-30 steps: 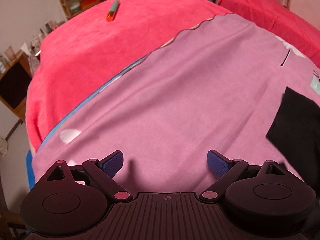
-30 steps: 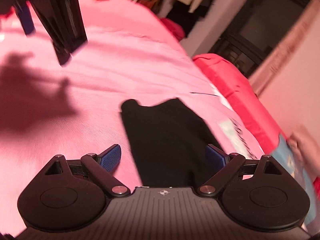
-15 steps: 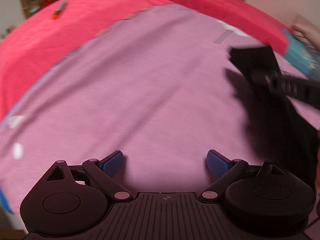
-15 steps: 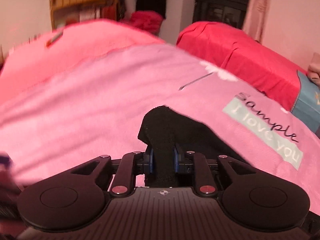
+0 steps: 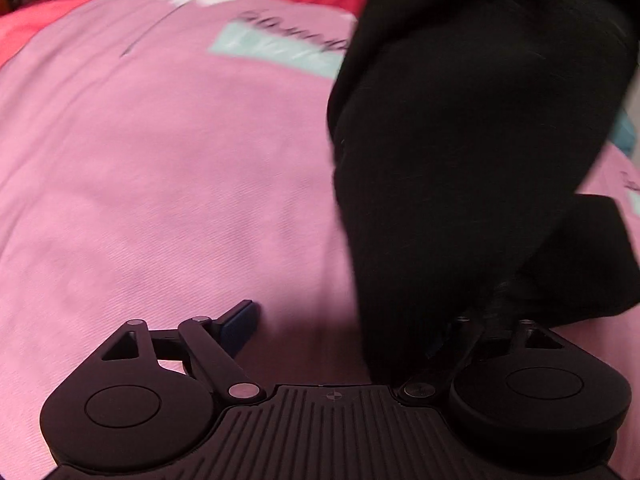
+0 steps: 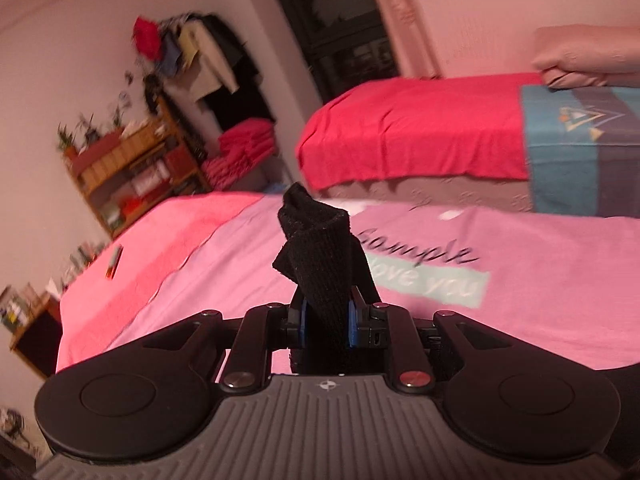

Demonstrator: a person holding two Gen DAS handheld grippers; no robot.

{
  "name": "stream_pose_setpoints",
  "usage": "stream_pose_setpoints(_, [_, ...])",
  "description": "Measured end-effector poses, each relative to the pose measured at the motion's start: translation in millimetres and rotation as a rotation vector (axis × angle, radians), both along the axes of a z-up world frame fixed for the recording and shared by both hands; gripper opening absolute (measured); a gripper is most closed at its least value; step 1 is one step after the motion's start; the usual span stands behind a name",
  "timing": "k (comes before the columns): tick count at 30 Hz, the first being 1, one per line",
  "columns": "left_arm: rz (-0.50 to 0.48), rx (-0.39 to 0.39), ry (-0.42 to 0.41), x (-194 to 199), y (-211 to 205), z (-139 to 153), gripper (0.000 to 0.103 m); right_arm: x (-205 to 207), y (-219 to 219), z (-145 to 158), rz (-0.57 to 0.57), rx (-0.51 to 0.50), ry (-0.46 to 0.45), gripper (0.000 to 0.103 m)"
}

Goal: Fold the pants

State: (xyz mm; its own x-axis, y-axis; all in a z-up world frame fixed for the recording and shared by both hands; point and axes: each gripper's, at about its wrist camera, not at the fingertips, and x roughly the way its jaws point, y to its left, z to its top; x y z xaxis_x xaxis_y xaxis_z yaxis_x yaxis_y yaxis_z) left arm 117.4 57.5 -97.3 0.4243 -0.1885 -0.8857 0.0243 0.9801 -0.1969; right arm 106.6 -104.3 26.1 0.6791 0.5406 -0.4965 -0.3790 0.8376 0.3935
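Right tool (image 6: 325,320) is clenched on a bunched fold of the black pants (image 6: 320,264), its two blue pads pressed tight against the cloth on either side. From the right wrist view the gripped end of the fabric pokes up past the fingertips in a rumpled peak, lifted off the bed. Below it spreads the pink blanket (image 6: 540,264), printed with dark script and a pale teal strip of lettering (image 6: 432,284).

Left tool (image 5: 340,328) stands spread wide, low over the same pink blanket (image 5: 160,160). Its left blue pad (image 5: 240,326) shows plainly, with bare blanket beside it. The right finger is mostly buried behind the black pants (image 5: 460,140), which hang as a big dark drape across the right half of that view, blurred, and reach down to the tool's right linkage. Whether the cloth lies between the fingers or only in front of the right one, I cannot tell; nothing is pinched there.

Further round the room, a red cover (image 6: 152,264) lies on the left part of the bed with a small orange and green marker (image 6: 113,263) on it. A second bed (image 6: 412,136) with a red sheet stands behind, a pale pillow (image 6: 584,54) at its far right. A wooden shelf (image 6: 136,176) lines the wall, and clothes (image 6: 200,60) hang heaped above it.
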Motion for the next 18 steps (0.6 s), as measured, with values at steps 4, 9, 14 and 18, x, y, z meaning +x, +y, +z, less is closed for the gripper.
stream_pose_setpoints(4, [-0.146,-0.006,-0.077,-9,-32,24,0.103,-13,-83,7,-0.151,0.027,-0.014,0.022])
stream_pose_setpoints(9, [-0.348,-0.032,-0.092,-30,-55,43,0.103,-42,-190,-38,-0.377,0.030,0.088,0.025])
stream_pose_setpoints(14, [-0.383,-0.046,-0.111,-43,-43,63,0.103,-63,-245,-90,-0.562,0.032,0.228,0.062])
stream_pose_setpoints(18, [-0.305,-0.014,-0.104,-19,-41,65,0.103,-59,-247,-77,-0.602,-0.008,0.137,0.070])
